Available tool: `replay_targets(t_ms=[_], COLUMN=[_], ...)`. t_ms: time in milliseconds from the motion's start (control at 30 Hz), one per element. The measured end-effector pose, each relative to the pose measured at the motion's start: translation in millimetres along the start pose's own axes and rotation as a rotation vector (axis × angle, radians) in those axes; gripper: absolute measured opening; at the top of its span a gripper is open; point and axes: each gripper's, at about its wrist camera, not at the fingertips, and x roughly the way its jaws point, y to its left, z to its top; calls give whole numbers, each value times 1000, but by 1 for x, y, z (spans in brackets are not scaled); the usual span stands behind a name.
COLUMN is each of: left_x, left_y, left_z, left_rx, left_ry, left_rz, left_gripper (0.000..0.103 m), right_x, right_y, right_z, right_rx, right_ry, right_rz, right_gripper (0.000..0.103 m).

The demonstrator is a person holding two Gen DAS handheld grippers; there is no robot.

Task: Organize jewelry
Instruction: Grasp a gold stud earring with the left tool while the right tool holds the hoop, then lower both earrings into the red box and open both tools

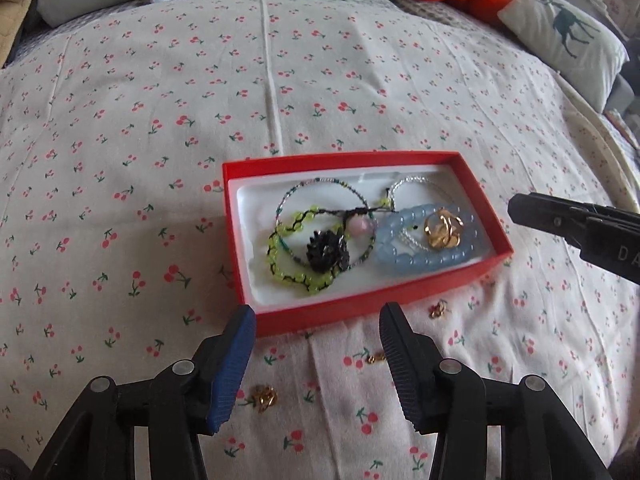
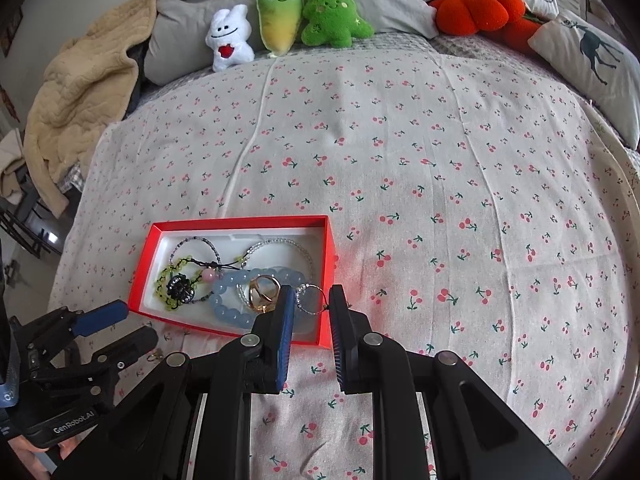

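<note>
A red box (image 1: 312,318) with a white lining lies on the cherry-print bedsheet; it also shows in the right wrist view (image 2: 138,280). It holds beaded bracelets, a blue bead bracelet (image 1: 416,258), a black flower piece (image 1: 326,254) and gold rings (image 1: 442,230). My left gripper (image 1: 316,312) is open just in front of the box's near wall. Small gold pieces lie loose on the sheet: one (image 1: 264,396) by the left finger, one (image 1: 376,358), one (image 1: 438,310). My right gripper (image 2: 310,294) is open over the box's right end, with a thin silver hoop with pearls (image 2: 310,300) hanging between its fingertips.
Plush toys (image 2: 280,20) and an orange pumpkin cushion (image 2: 476,8) line the far edge of the bed. A deer-print pillow (image 2: 592,52) lies at the far right, a beige blanket (image 2: 80,92) at the far left. The sheet stretches wide beyond the box.
</note>
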Motion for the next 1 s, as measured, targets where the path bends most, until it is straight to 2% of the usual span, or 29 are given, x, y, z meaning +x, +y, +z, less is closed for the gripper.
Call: replay_targets(t_ms=[67,167,267,400,500,567,600,667,767,800,833,1000], left_x=[0,3,19,38,41,42,42,44,41,38,35,12], left_y=[6,6,8,15,17,19,19,20,18,18,17,3], left_z=[-7,-18,-30,-41,-42,-41,-40,-39,-36,-33,-32,-23], left_rx=[-11,27,64,66,69,62,58,60,74,72,71,95], left_ry=[23,52,109,162,158,154,154,157,159,157,150,87], left_rz=[-13,-23,22,72,80,84,85,83,76,69,63,33], left_gripper=[55,55,55,53,44,29,26,10,9,5,5,5], right_x=[0,0,1,3,7,7,8,8,8,8,7,0], right_y=[-2,-4,-4,-2,1,3,4,5,6,6,5,6], right_z=[-2,-4,-5,-7,-7,-7,-8,-8,-8,-8,-8,-6], right_rx=[-3,-2,-3,-15,-23,-27,-29,-31,-31,-30,-28,-30], right_ry=[2,9,14,23,32,34,36,38,37,36,33,11], right_rz=[-2,3,12,17,19,20,20,21,20,19,19,22], right_gripper=[19,19,19,19,19,19,19,19,19,19,19,19])
